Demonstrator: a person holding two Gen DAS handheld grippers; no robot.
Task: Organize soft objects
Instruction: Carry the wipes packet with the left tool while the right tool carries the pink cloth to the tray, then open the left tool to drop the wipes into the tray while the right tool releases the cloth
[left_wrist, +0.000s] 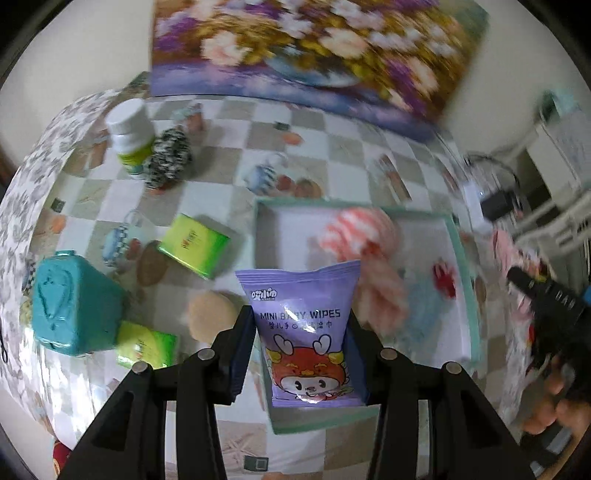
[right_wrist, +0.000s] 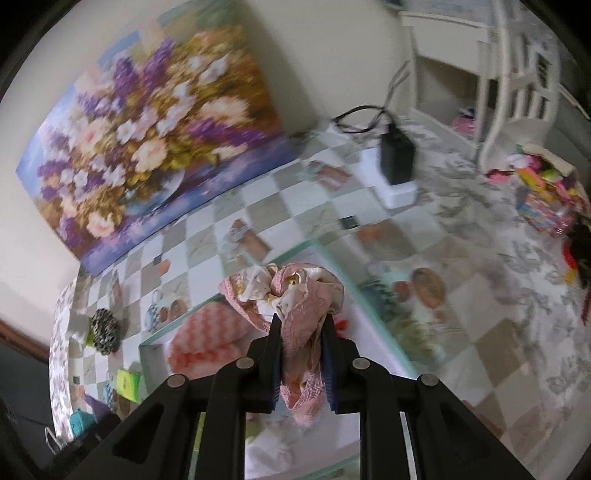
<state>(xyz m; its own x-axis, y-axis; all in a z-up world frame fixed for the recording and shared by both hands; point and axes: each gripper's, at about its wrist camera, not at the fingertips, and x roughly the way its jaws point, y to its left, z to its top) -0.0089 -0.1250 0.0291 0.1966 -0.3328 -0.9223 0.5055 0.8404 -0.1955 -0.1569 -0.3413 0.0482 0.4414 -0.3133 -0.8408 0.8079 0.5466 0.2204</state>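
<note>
My left gripper is shut on a purple pack of mini baby wipes, held upright above the near corner of a white tray with a mint rim. In the tray lie a pink-and-white striped cloth and a pale blue cloth with a red mark. My right gripper is shut on a bunched pink lace cloth, held above the same tray, where the striped cloth shows to its left. The other gripper's black body shows at the right edge of the left wrist view.
On the checked tablecloth left of the tray: two green packets, a teal box, a white-capped bottle, a black-and-white scrunchie, a beige puff. A flower painting leans on the wall; a black charger sits far right.
</note>
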